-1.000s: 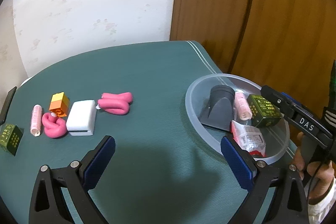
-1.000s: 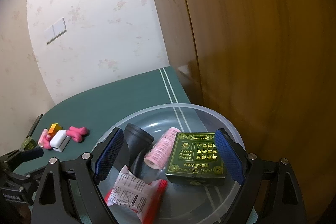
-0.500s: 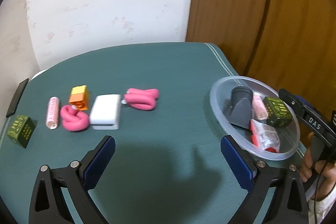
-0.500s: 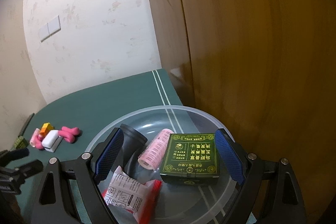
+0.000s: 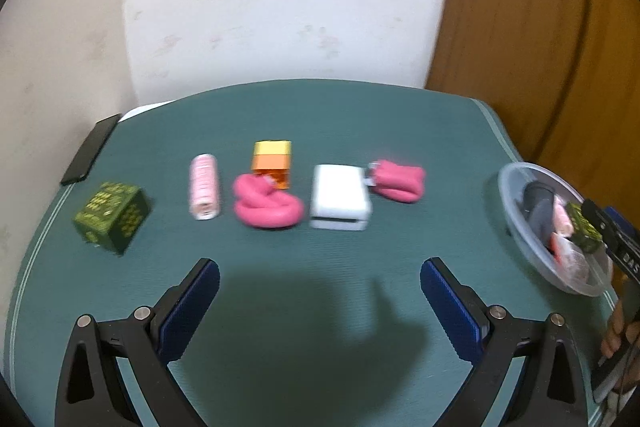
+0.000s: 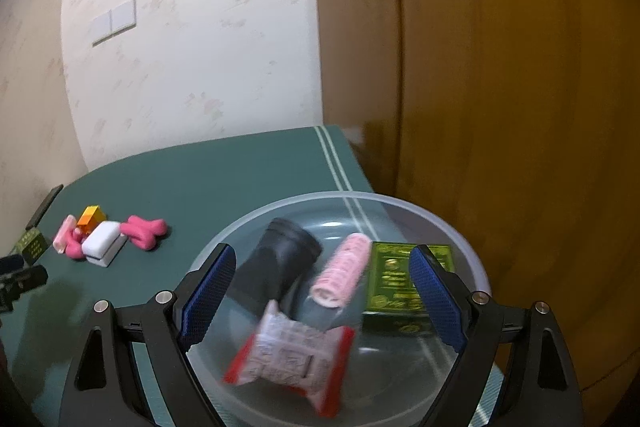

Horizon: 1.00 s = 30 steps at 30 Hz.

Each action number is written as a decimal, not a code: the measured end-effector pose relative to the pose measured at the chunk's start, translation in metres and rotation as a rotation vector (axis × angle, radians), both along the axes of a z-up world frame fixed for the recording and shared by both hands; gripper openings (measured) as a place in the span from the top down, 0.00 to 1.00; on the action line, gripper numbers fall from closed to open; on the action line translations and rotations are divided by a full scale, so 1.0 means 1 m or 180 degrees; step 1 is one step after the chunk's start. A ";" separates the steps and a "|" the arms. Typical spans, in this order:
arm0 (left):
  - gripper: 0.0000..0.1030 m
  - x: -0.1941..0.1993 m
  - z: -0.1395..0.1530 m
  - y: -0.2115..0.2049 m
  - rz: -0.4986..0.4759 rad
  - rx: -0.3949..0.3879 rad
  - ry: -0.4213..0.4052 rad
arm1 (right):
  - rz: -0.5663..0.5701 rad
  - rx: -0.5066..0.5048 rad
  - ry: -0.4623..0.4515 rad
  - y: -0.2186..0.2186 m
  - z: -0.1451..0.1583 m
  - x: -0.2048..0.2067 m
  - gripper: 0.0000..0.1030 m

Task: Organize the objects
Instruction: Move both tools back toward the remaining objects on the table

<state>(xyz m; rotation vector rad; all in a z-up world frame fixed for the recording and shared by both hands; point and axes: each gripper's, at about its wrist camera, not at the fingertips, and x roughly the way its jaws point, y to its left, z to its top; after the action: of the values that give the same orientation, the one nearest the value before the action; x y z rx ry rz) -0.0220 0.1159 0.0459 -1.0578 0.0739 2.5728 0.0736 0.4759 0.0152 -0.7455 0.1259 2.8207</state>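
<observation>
My left gripper is open and empty above the green table. Ahead of it lie a green box, a pink roller, an orange-yellow block, a coiled pink band, a white box and a second pink band. My right gripper is open and empty over a clear bowl holding a dark grey tube, a pink roller, a green box and a red-edged packet.
A black phone lies at the table's far left edge. A papered wall and a wooden door stand behind the table. The bowl sits at the table's right edge in the left wrist view.
My left gripper has swung left, so the row of loose objects is now centred ahead and the bowl sits at the far right. My right gripper has shifted slightly over the bowl.
</observation>
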 end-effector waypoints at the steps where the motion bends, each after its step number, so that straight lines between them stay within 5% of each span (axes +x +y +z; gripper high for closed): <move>1: 0.01 -0.002 -0.001 -0.008 0.0042 0.0007 -0.0005 | 0.0024 0.0025 -0.0011 -0.005 0.000 -0.001 0.13; 13: 0.01 -0.016 -0.004 -0.054 0.0281 -0.0018 -0.0017 | 0.0437 0.0325 -0.0173 -0.067 -0.005 -0.022 0.13; 30: 0.01 -0.072 -0.021 -0.130 0.0967 -0.0284 -0.0149 | 0.1177 0.0124 -0.0396 -0.137 -0.012 -0.085 0.13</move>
<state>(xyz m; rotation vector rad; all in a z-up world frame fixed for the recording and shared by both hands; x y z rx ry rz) -0.0941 -0.0137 0.0244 -1.2459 0.0172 2.8346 -0.0114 0.3389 0.0032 -1.0262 -0.0983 3.0954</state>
